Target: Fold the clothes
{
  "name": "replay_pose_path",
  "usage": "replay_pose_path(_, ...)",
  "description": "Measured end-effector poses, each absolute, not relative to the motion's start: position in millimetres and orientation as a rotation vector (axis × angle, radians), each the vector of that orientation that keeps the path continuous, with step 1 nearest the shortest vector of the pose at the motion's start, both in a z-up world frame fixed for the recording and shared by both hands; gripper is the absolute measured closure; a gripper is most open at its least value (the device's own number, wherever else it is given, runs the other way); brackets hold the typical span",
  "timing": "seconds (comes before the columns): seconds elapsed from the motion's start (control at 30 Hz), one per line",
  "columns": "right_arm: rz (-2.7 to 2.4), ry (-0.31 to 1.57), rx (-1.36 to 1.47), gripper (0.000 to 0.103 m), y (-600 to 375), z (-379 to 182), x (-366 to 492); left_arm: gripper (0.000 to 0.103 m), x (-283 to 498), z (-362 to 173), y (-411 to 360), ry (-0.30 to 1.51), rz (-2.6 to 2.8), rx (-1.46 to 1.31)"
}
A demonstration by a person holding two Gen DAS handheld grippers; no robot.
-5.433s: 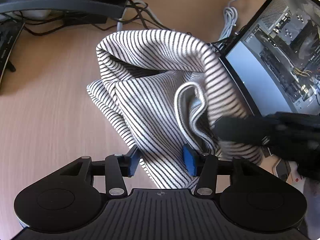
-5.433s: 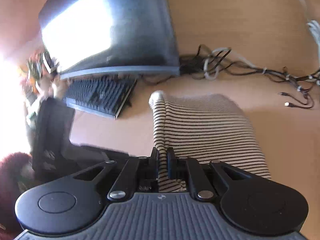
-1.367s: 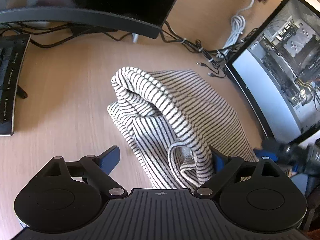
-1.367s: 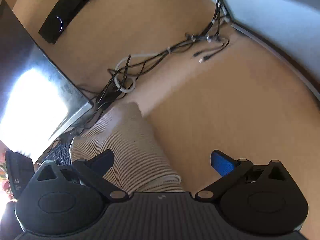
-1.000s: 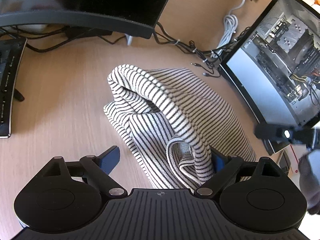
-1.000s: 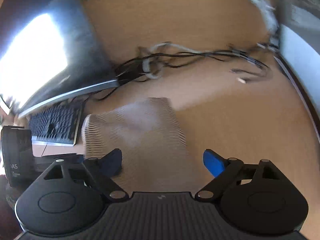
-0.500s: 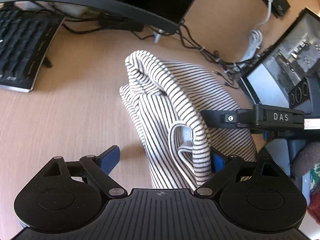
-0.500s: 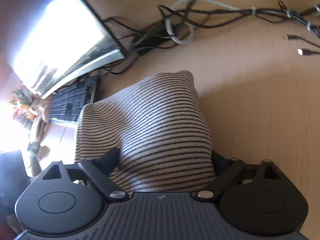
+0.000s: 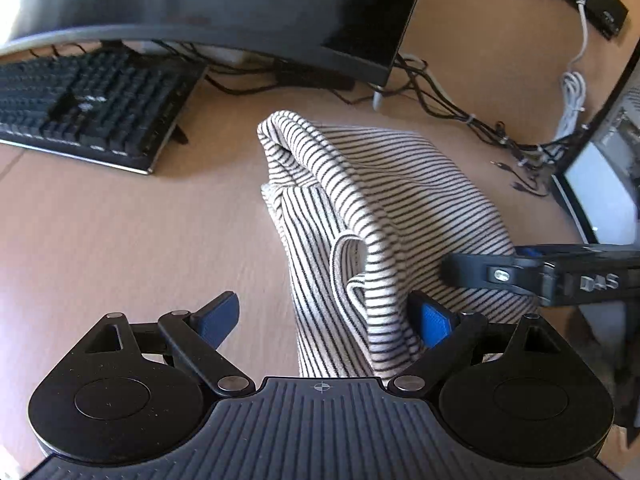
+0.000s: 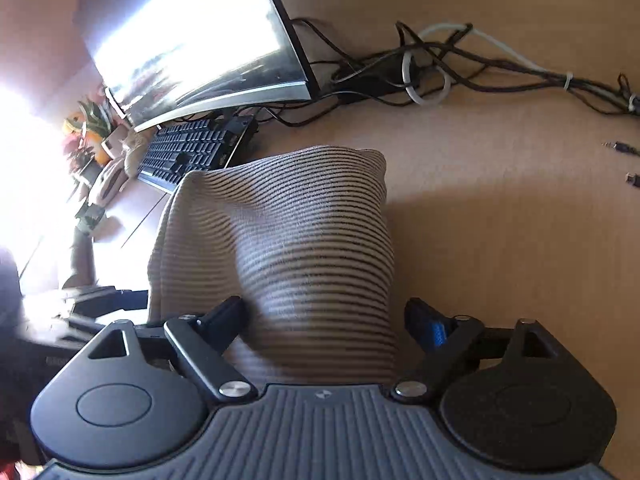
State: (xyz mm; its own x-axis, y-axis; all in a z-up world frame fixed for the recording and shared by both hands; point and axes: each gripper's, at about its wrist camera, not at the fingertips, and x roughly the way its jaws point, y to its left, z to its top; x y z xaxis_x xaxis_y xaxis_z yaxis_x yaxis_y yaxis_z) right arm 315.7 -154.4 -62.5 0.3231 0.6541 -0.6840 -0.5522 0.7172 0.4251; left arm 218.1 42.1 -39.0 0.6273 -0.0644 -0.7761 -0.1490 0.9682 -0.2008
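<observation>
A black-and-white striped garment [image 9: 384, 216] lies folded in a thick bundle on the wooden desk [image 9: 120, 240]. My left gripper [image 9: 328, 316] is open, its jaws wide apart at the bundle's near end; the right pad [image 9: 434, 322] touches the cloth and a sleeve cuff [image 9: 352, 264] sticks out between the jaws. My right gripper [image 10: 326, 320] is open with the jaws on either side of the garment [image 10: 304, 248]. The right gripper's finger [image 9: 492, 272] also shows in the left wrist view, resting against the bundle's right side.
A curved monitor [image 9: 224, 8] and a black keyboard [image 9: 88, 108] stand behind the garment to the left. A tangle of cables [image 9: 460, 120] runs along the back. A glass-sided computer case [image 9: 600, 184] stands at the right. Small items [image 10: 96, 136] sit beyond the keyboard.
Both grippers have let go of the garment and stand open. The right gripper swung away, then came back low around the bundle's right side. The left view has shifted left.
</observation>
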Motion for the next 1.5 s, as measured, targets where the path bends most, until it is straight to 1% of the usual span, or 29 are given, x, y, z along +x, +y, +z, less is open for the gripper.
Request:
replay_pose_path(0.2,0.812,0.978,0.17,0.014,-182.4,-68.3,297.8,0.007,214.1,-37.8,35.1,0.873,0.098,-0.229)
replay_pose_path(0.37,0.836,1.032,0.288,0.013,-189.5,-81.7,303.9,0.007,214.3,-37.5,35.0,0.869,0.098,-0.222)
replay_pose_path(0.5,0.863,1.026,0.212,0.013,-171.1,-77.0,297.7,0.007,213.5,-38.1,36.9,0.869,0.089,-0.235)
replay_pose_path(0.53,0.867,1.023,0.186,0.017,-165.4,-75.0,295.4,0.007,214.0,-38.3,37.9,0.87,0.084,-0.236)
replay_pose_path(0.57,0.873,1.016,0.165,0.029,-160.7,-71.9,293.0,0.007,214.4,-38.1,39.1,0.871,0.082,-0.236)
replay_pose_path(0.6,0.884,0.989,0.182,0.036,-163.0,-62.4,290.8,0.007,214.7,-37.9,40.4,0.871,0.081,-0.235)
replay_pose_path(0.63,0.895,0.962,0.2,0.047,-165.4,-52.9,288.6,0.007,214.6,-37.3,42.1,0.869,0.081,-0.234)
replay_pose_path(0.67,0.907,0.934,0.212,0.048,-167.5,-43.5,286.5,0.007,213.2,-35.9,45.4,0.863,0.087,-0.232)
replay_pose_path(0.73,0.943,0.877,0.175,0.048,-167.7,-27.6,284.2,0.006,209.5,-33.3,54.6,0.853,0.094,-0.25)
replay_pose_path(0.87,0.894,0.865,-0.118,0.048,-144.9,-34.9,282.3,0.005,201.8,-33.6,70.6,0.866,0.076,-0.26)
replay_pose_path(0.97,0.911,0.883,-0.144,0.047,-138.2,-44.4,278.7,0.005,203.3,-25.7,70.7,0.868,0.087,-0.209)
replay_pose_path(1.03,0.908,0.85,-0.202,0.047,-131.8,-43.1,275.5,0.009,205.0,-14.6,63.9,0.847,0.107,-0.162)
replay_pose_path(1.13,0.906,0.804,-0.279,0.046,-126.7,-40.1,266.9,0.01,207.6,3.3,59.5,0.811,0.041,-0.227)
replay_pose_path(1.2,0.904,0.789,-0.292,0.046,-129.1,-37.3,263.5,0.01,215.8,6.2,54.2,0.812,-0.016,-0.256)
replay_pose_path(1.23,0.9,0.794,-0.268,0.046,-130.7,-34.9,265.3,0.014,220.3,6.3,51.0,0.817,-0.038,-0.259)
replay_pose_path(1.27,0.89,0.808,-0.215,0.042,-135.5,-31.6,271.2,0.019,226.2,1.8,46.8,0.835,-0.037,-0.226)
replay_pose_path(1.3,0.878,0.821,-0.163,0.038,-140.4,-28.3,277.1,0.036,231.6,-4.2,43.4,0.859,-0.026,-0.196)
replay_pose_path(1.33,0.866,0.835,-0.107,0.027,-145.4,-25.2,283.7,0.038,234.8,-10.0,42.3,0.883,-0.023,-0.191)
replay_pose_path(1.37,0.846,0.856,-0.027,0.019,-152.0,-23.2,294.3,0.038,236.9,-15.2,42.0,0.9,-0.023,-0.189)
replay_pose_path(1.47,0.817,0.919,0.174,0.019,-163.0,-25.2,325.8,0.037,234.6,-21.5,48.1,0.895,-0.031,-0.215)
replay_pose_path(1.5,0.815,0.938,0.217,0.019,-163.1,-28.1,334.8,0.034,233.4,-21.5,49.9,0.892,-0.027,-0.222)
